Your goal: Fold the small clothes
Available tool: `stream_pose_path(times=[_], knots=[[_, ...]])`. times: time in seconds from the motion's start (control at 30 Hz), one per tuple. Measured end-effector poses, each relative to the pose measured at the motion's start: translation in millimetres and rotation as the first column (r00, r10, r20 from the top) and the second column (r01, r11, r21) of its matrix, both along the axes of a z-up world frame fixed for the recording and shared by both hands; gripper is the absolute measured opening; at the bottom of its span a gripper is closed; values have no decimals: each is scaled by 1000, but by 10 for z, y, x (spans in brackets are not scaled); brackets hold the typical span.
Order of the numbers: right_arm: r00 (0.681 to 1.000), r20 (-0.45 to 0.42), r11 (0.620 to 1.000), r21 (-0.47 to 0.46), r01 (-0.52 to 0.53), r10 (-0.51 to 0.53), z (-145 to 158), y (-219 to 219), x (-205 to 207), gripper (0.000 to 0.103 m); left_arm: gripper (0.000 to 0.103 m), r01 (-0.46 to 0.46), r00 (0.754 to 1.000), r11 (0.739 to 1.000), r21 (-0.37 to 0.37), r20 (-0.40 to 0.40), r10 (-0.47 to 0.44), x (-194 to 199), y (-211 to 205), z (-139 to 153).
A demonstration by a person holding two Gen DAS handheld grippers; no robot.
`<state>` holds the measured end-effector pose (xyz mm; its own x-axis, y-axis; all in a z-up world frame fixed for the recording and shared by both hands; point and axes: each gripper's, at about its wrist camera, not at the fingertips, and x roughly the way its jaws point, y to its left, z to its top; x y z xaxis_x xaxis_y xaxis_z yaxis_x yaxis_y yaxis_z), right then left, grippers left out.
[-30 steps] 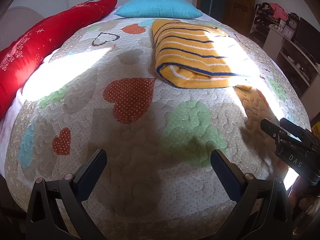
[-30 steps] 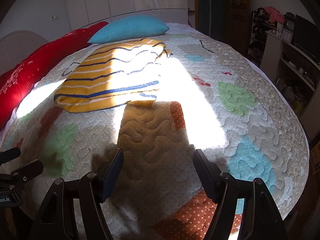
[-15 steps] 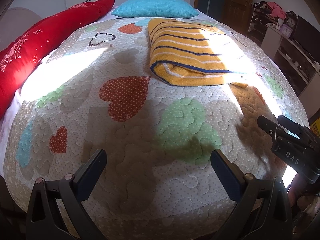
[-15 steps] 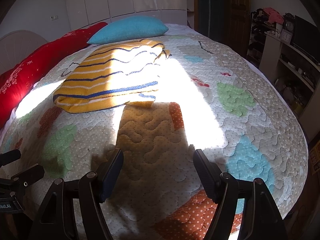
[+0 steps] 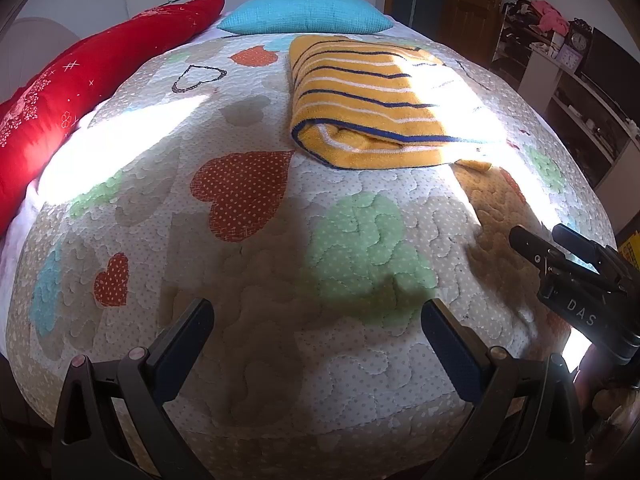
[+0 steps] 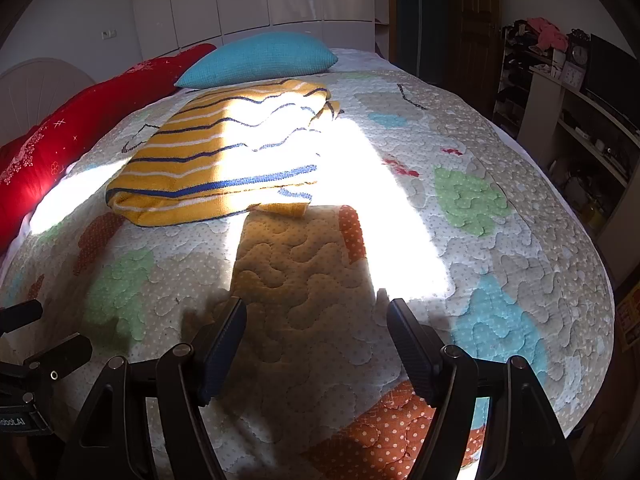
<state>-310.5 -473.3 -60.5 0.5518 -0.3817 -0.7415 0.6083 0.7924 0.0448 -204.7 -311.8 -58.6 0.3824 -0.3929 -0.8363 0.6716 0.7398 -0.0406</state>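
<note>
A folded yellow garment (image 5: 372,108) with navy and white stripes lies on the quilted bed, far from both grippers; it also shows in the right wrist view (image 6: 224,160), partly in bright sunlight. My left gripper (image 5: 316,320) is open and empty above the near end of the bed. My right gripper (image 6: 316,320) is open and empty, also over the near end. The right gripper's body shows at the right edge of the left wrist view (image 5: 576,280).
The bed carries a heart-patterned quilt (image 5: 240,192). A turquoise pillow (image 5: 304,12) and a long red bolster (image 5: 80,76) lie at the far and left sides. Shelves with clutter (image 6: 580,120) stand to the right of the bed. A wooden door (image 5: 472,4) is behind.
Both grippers have drawn back slightly from the garment, which sits a little farther up in the views. Both stay open and empty.
</note>
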Motion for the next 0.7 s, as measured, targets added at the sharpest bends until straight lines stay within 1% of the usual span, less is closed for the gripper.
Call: stream_pose_path(times=[0.7], knots=[[1000, -7, 1000, -7, -16, 16, 15, 20, 47, 78, 103, 18, 1000, 1000, -4, -17, -18, -27, -25, -14]])
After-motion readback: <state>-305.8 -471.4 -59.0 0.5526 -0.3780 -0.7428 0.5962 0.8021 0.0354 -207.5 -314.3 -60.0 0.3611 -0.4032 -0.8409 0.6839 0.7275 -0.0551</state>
